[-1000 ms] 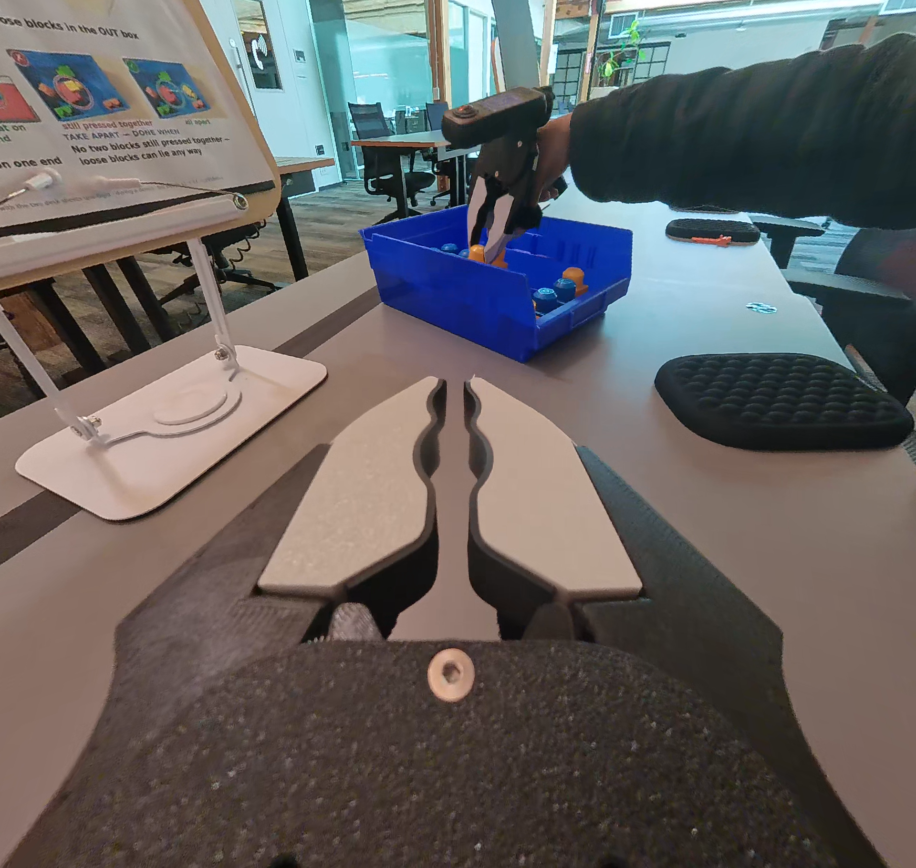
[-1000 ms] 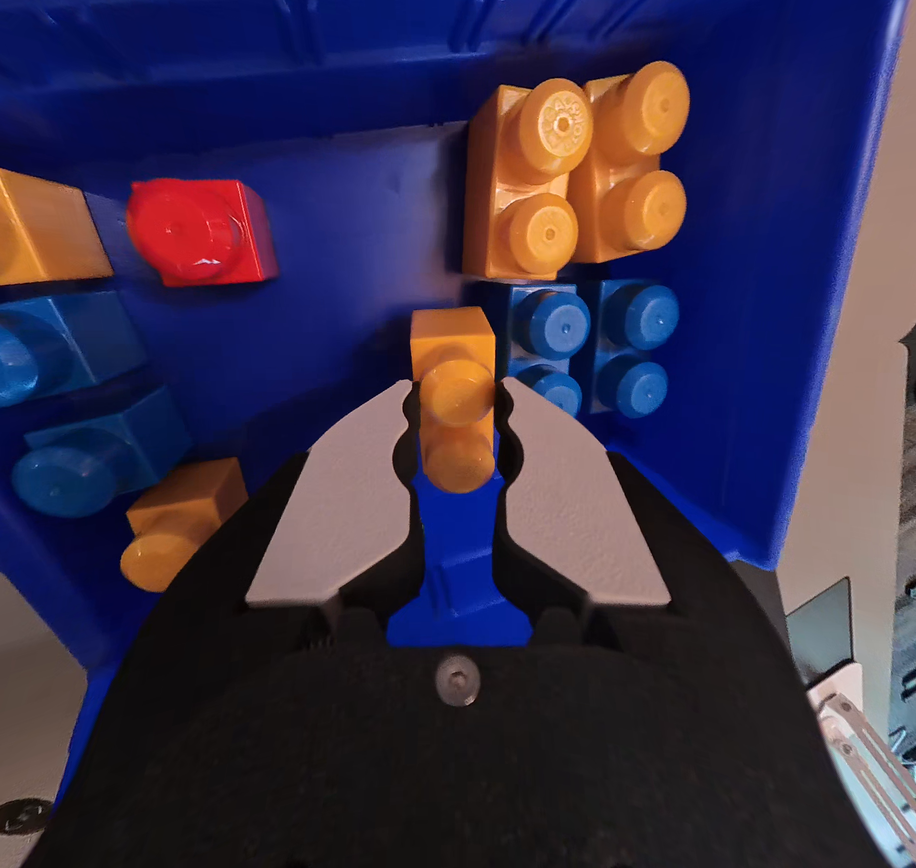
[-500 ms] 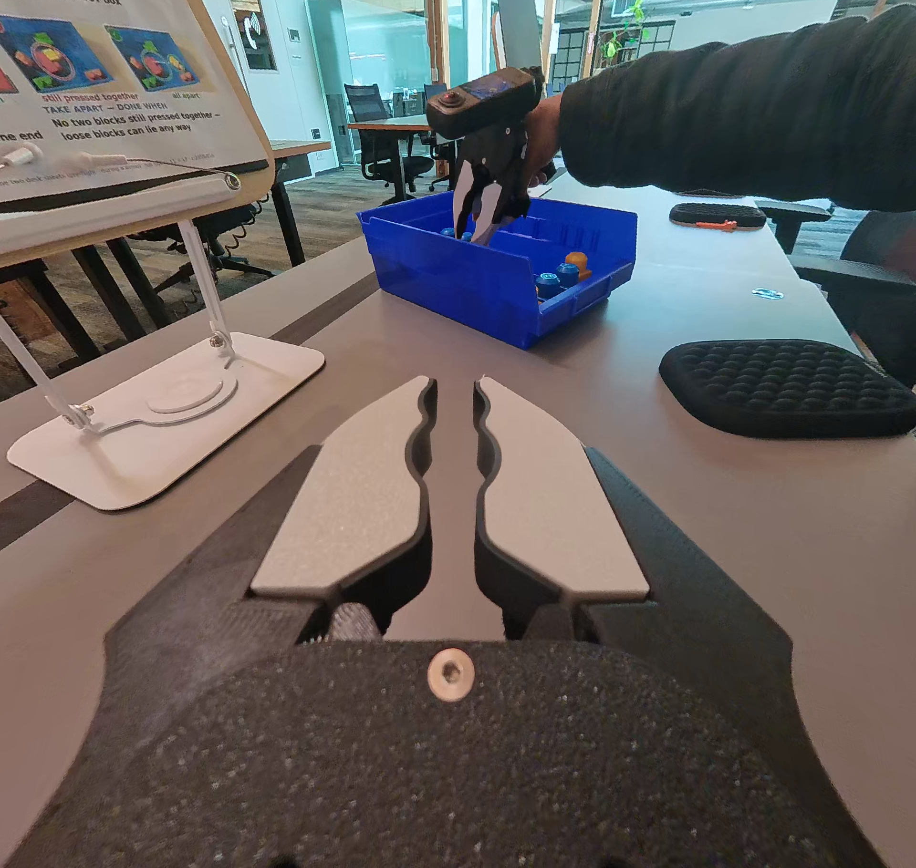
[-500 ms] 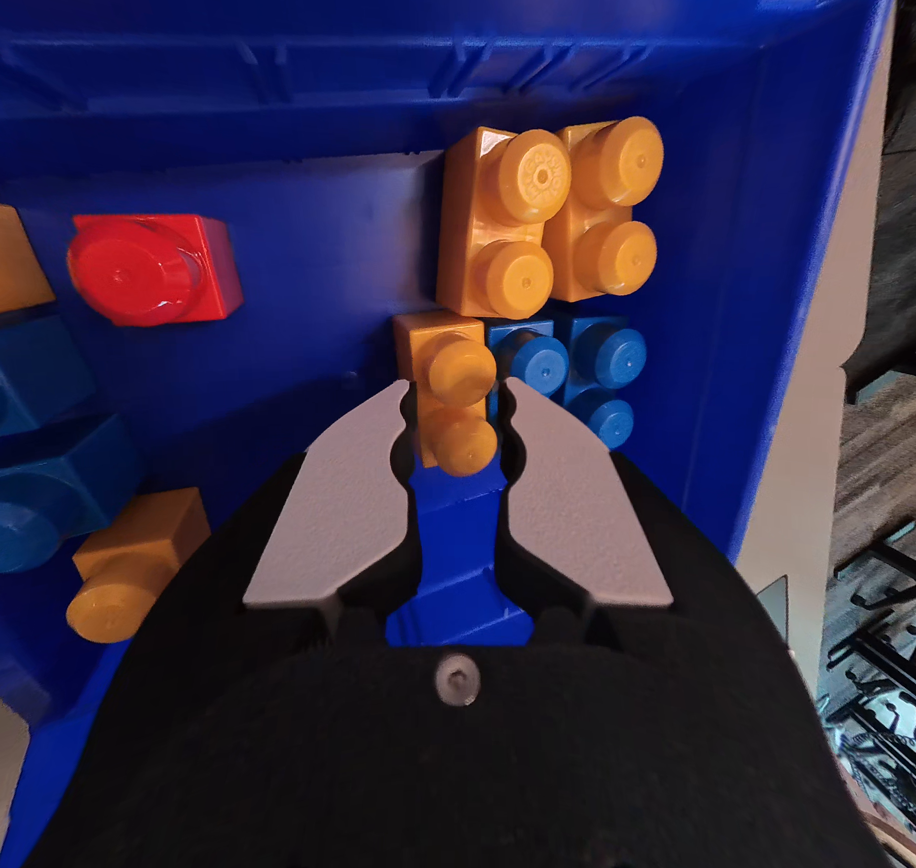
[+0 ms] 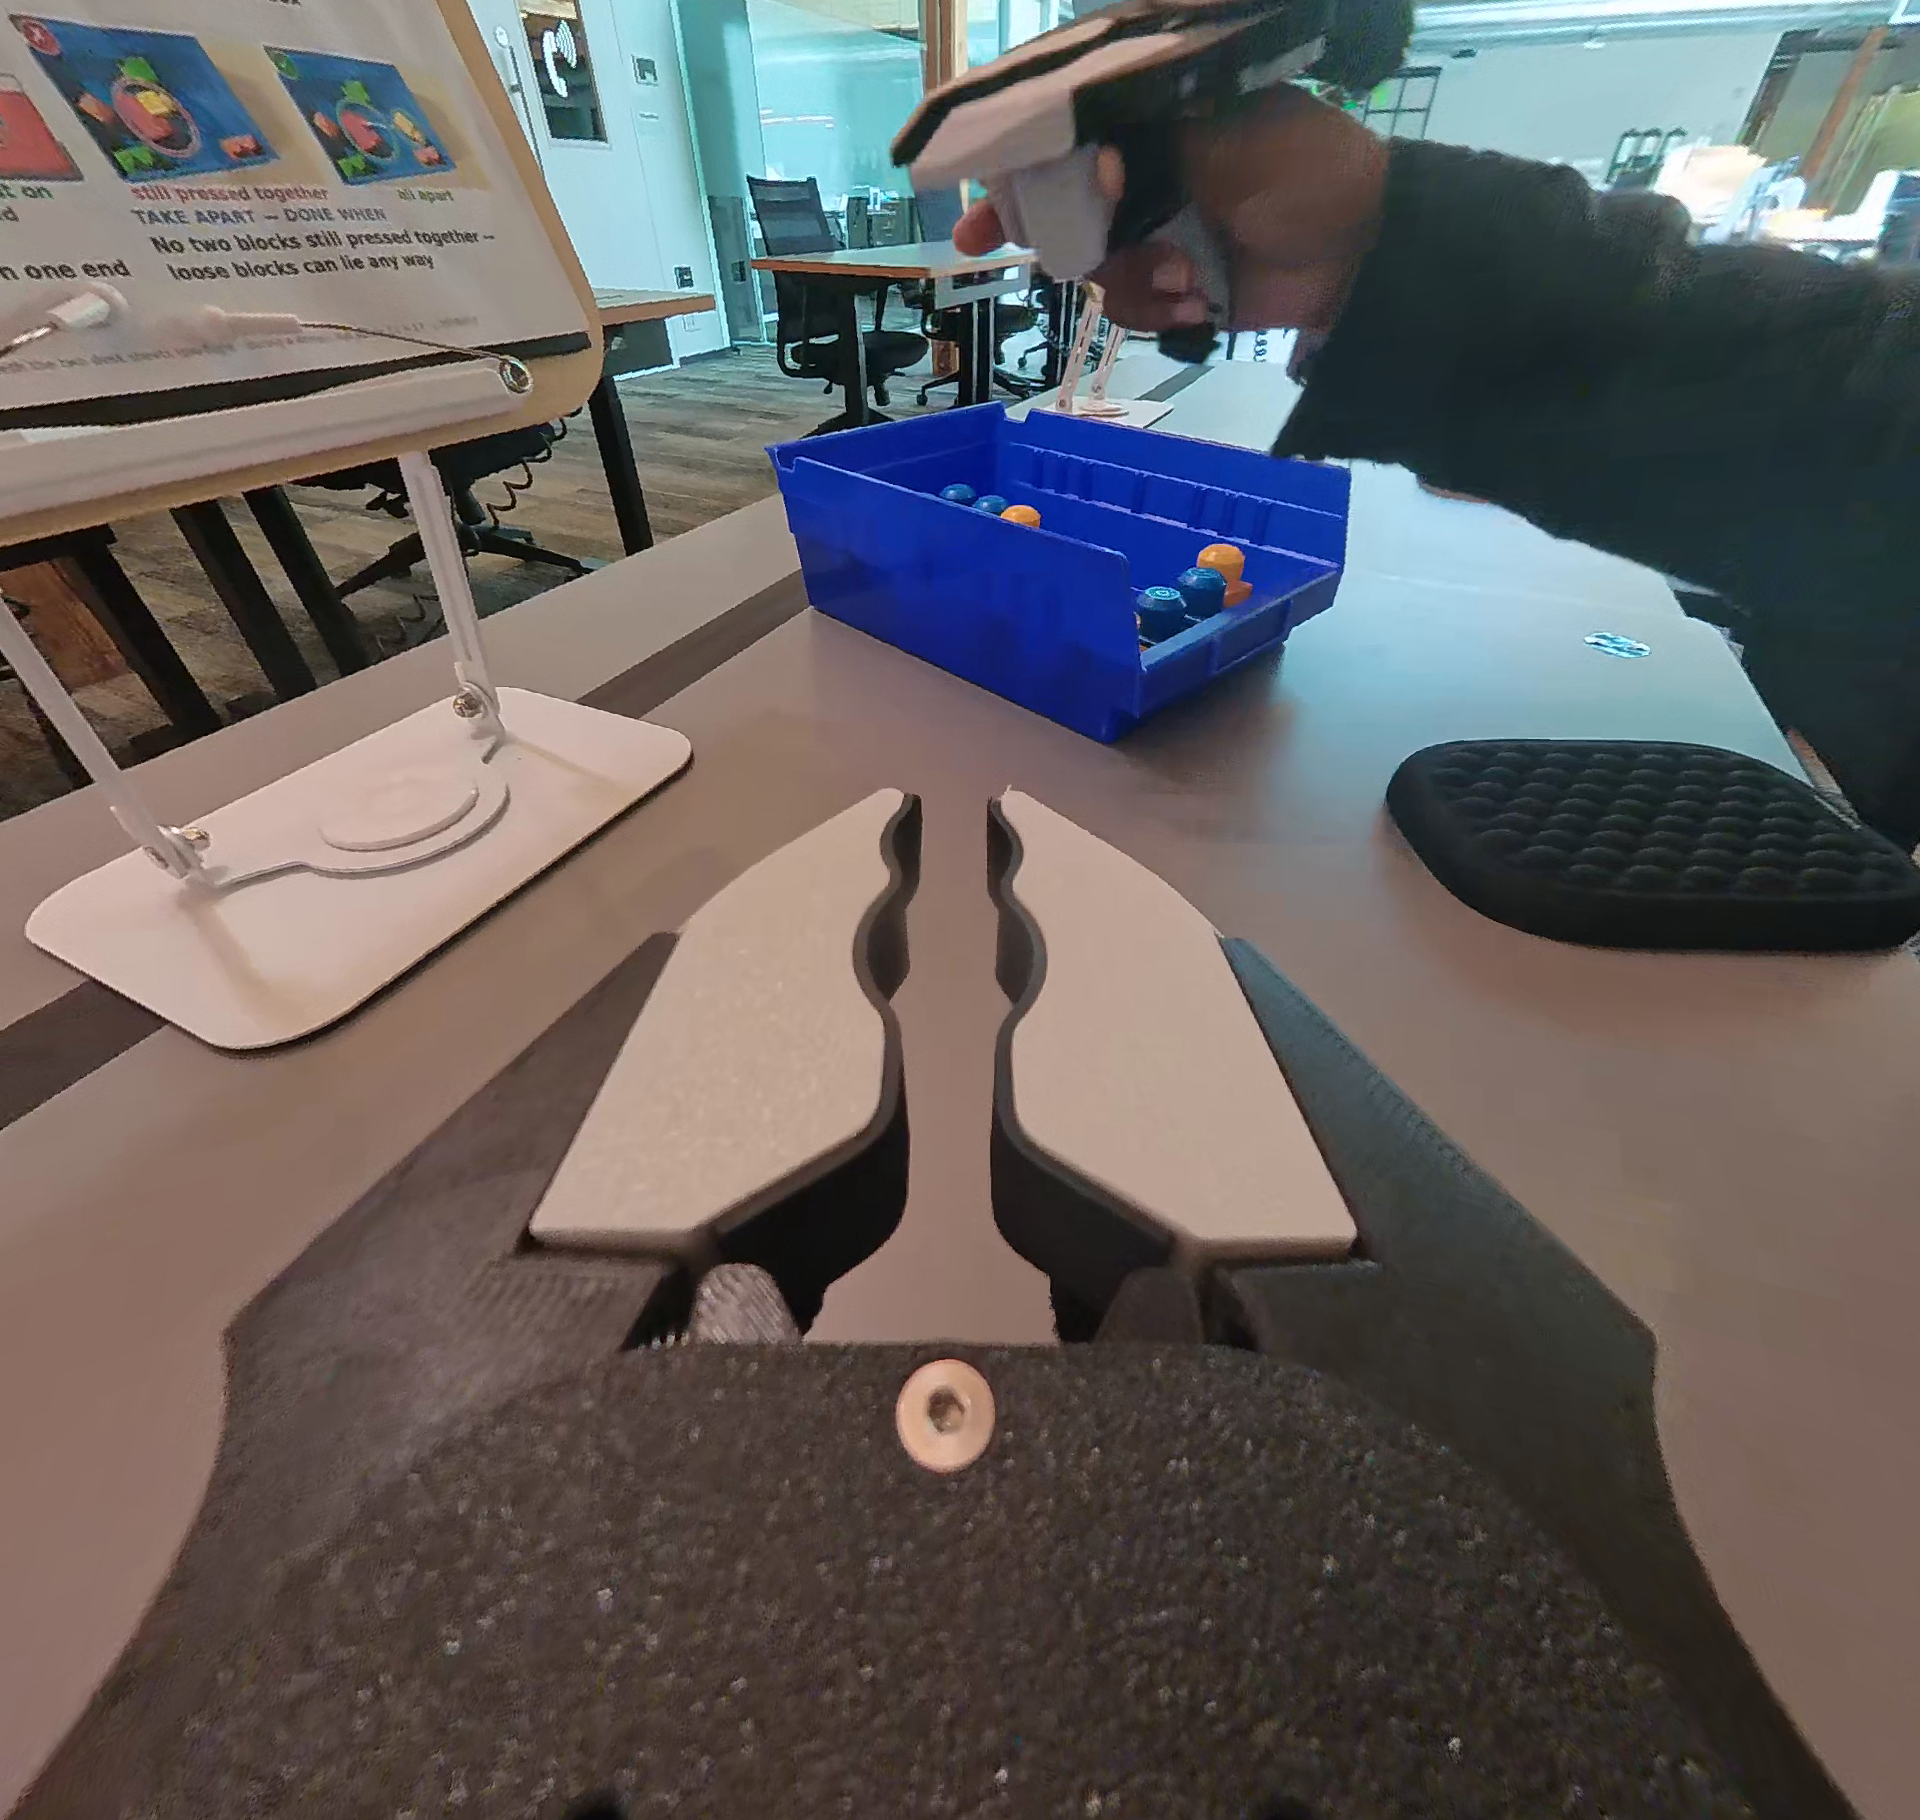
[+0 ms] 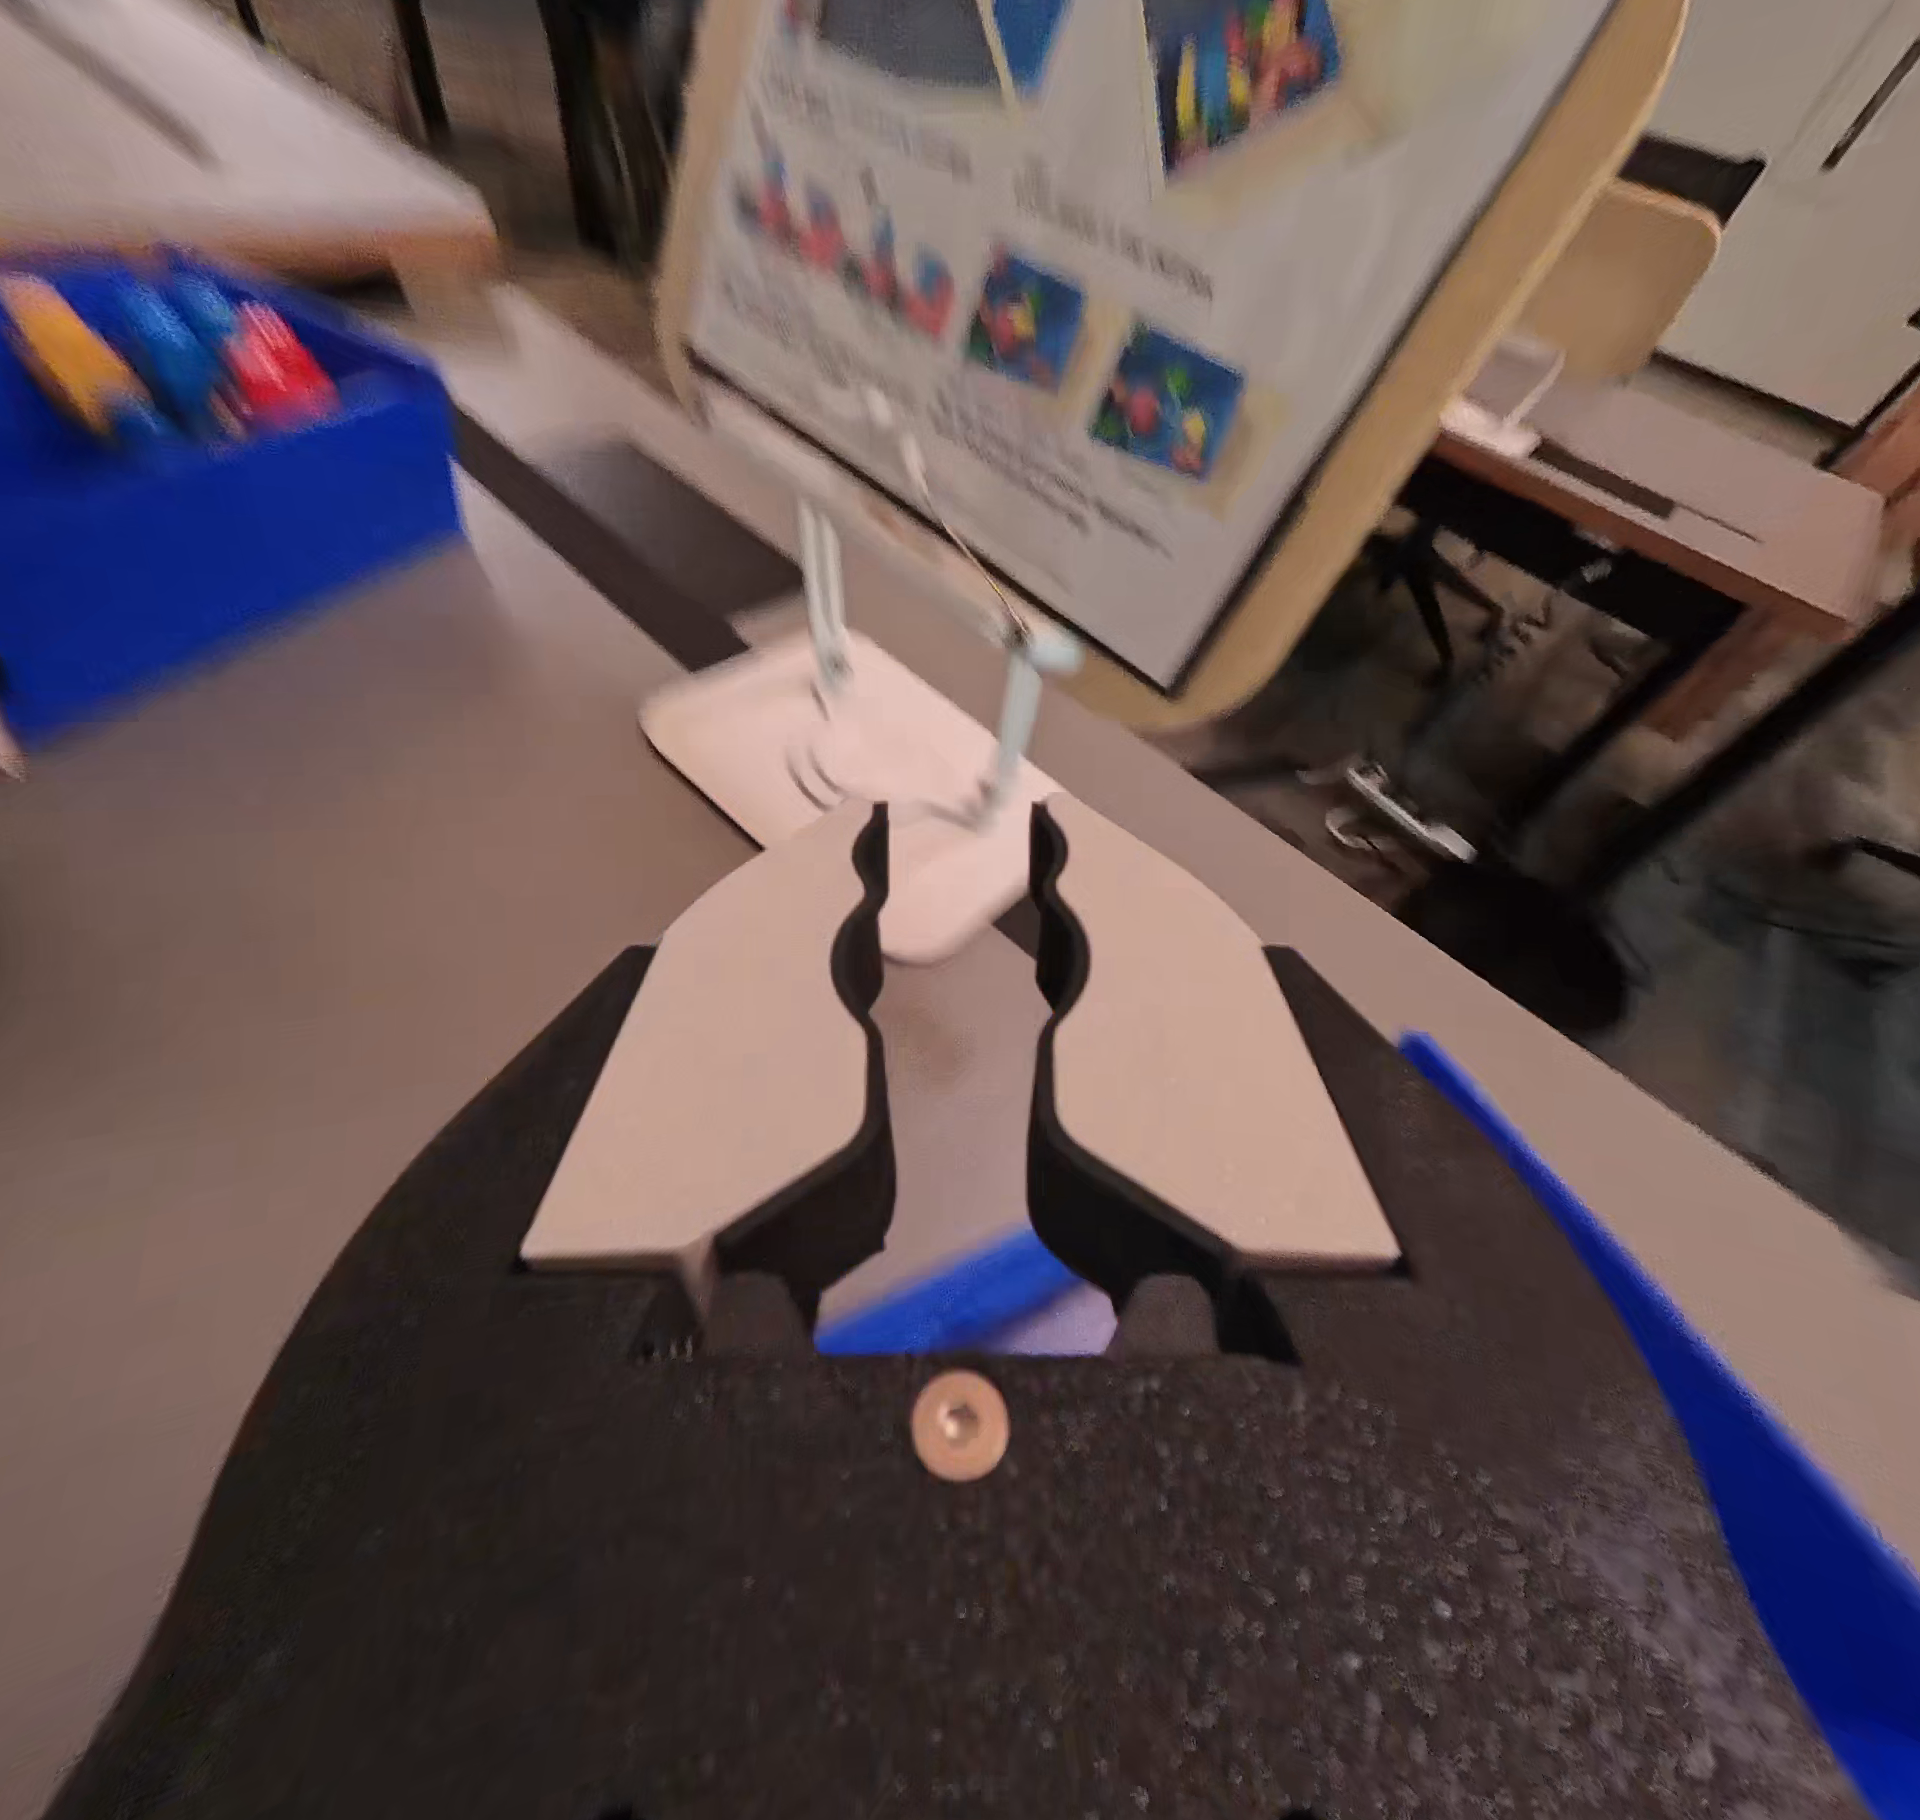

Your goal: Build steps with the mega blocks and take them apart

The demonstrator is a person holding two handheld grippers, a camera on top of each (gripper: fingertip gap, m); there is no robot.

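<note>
low over the grey table (image 5: 1558, 1147), left gripper (image 5: 951, 814) with jaws narrowly parted, a slim gap of bare tabletop between the pale fingers (image 5: 748, 1022), nothing held. ahead and a little right, toward the table's far side, blue bin (image 5: 966, 586) with mega blocks (image 5: 1195, 591) inside: blue and orange studs near its near-right corner, two blue and one orange by its far-left wall. above the bin, raised well clear of it, right gripper (image 5: 940, 144) in a hand (image 5: 1278, 212) with a dark sleeve (image 5: 1610, 399), fingers pointing left; empty as far as can be seen. at the table's left edge, white stand base (image 5: 353, 856) carrying a tilted instruction board (image 5: 260, 139). near the right edge, black bumpy pad (image 5: 1652, 856) lying flat. in the right wrist view, heavily blurred: right gripper (image 6: 956, 814) with jaws parted moderately, wider than the left's, nothing between them but the stand base (image 6: 862, 731) and tabletop (image 6: 312, 887) behind; instruction board (image 6: 1091, 264) straight ahead; a blue bin (image 6: 208, 544) at the left with orange, blue and red blocks (image 6: 166, 357) smeared by motion; another blue rim (image 6: 1714, 1407) below and right of the gripper body, which bin cannot be told.
</note>
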